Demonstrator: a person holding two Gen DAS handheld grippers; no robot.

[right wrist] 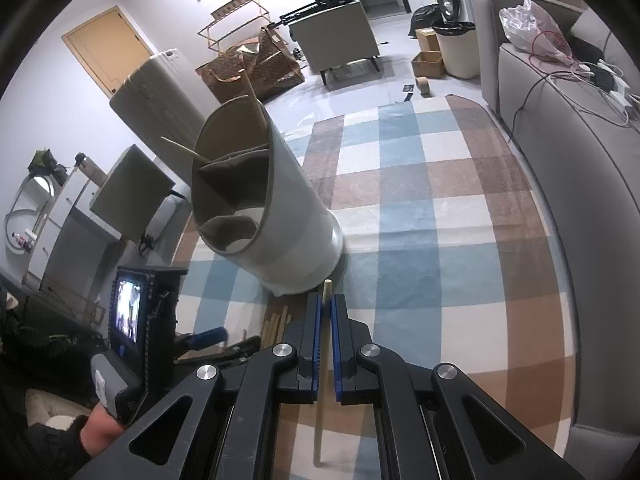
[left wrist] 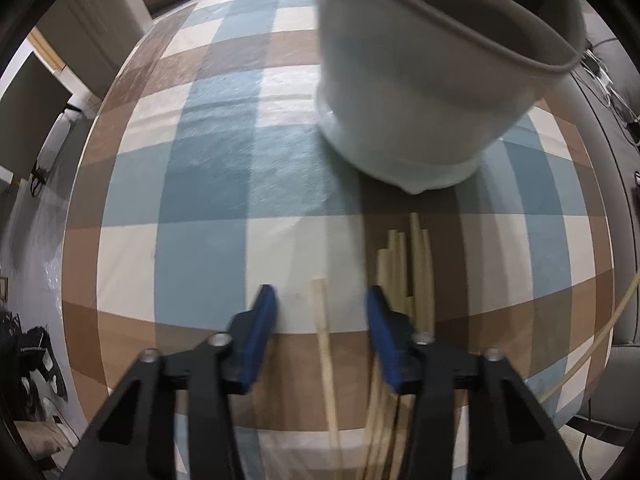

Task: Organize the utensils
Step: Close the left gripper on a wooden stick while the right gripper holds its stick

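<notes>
A tall white utensil holder with inner dividers stands on the checked tablecloth, and two chopsticks lean out of it. A loose pile of wooden chopsticks lies in front of it. My left gripper hangs over the cloth just left of the pile. Its jaws are apart, and a single chopstick lies between the pads without touching either. My right gripper is shut on one chopstick, whose tip pokes out near the holder's base. The left gripper also shows in the right wrist view.
The round table's edge curves close on the left and near side. A grey sofa runs along the right, with cables and a bag on it. A person's hand holds the left gripper at lower left. Furniture and bags stand beyond the table.
</notes>
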